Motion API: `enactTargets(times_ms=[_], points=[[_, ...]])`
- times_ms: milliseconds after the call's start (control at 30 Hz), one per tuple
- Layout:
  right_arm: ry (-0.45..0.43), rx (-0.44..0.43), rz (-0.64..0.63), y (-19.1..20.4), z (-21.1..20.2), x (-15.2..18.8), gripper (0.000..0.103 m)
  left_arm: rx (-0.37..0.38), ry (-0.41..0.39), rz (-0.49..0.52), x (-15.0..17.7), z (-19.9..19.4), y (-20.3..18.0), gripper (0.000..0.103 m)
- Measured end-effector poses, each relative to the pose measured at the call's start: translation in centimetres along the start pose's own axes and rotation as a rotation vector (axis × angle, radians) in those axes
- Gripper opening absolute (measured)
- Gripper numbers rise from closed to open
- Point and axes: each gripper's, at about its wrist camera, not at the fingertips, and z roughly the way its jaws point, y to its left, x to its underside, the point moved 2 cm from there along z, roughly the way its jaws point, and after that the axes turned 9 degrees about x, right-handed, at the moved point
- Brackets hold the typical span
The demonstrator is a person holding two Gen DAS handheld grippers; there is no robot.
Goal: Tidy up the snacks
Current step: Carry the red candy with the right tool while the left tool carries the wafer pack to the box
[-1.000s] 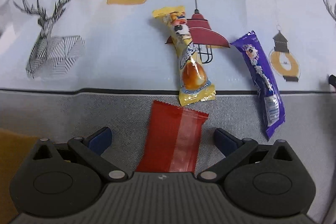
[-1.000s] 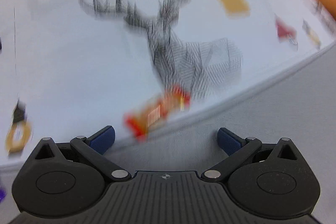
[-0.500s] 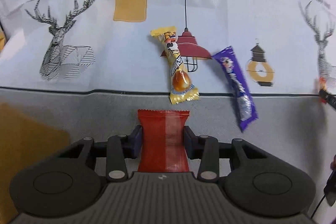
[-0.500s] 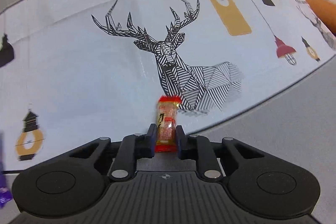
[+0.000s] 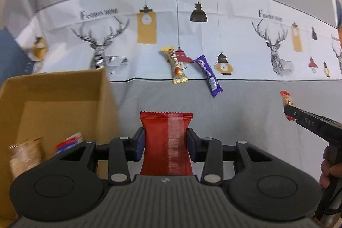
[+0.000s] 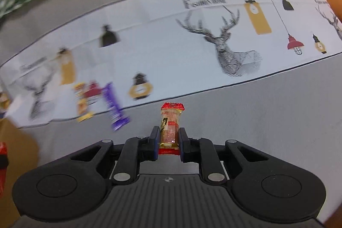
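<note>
Left wrist: left gripper (image 5: pixel 166 143) clamps red packet (image 5: pixel 166 142) beside box (image 5: pixel 53 104); right gripper (image 6: pixel 168 141) pinches small snack (image 6: pixel 170 127); yellow bar (image 5: pixel 174 65) and purple bar (image 5: pixel 208 75) lie beyond.

Your left gripper (image 5: pixel 166 143) is angled down and forward, jaws partway closed and pinching a red packet (image 5: pixel 166 142) square between the pads, packet sticking out past the tips. Your right gripper (image 6: pixel 169 139) is nearly fully closed, clamped on a small red-ended snack (image 6: pixel 170 127) that pokes up beyond the jaws. Your right hand (image 5: pixel 330 166) is wrapped round that gripper's handle, fingers curled.
</note>
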Motion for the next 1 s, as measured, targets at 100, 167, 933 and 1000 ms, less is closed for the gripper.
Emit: enactTargets(times_ms=[100,167,933,1000], points=[[-0.024,-0.040,-0.011,1.4,-4.6,1.8,0.018,-0.025,-0.022,0.004,2.3,-3.9,1.2,0.044],[-0.036,-0.065,-0.014,2.3,-7.4,2.9,0.018,-0.056,-0.036,0.008,3.9,-6.5,2.1,0.045],[-0.070,-0.338,-0.229,13.1,-31.5,19.4,0.018,-0.210,-0.044,-0.088,21.6,-22.9,11.1,0.045],[-0.091,-0.344,-0.253,13.5,-32.3,19.6,0.018,-0.208,-0.054,-0.087,21.8,-23.1,11.0,0.045]])
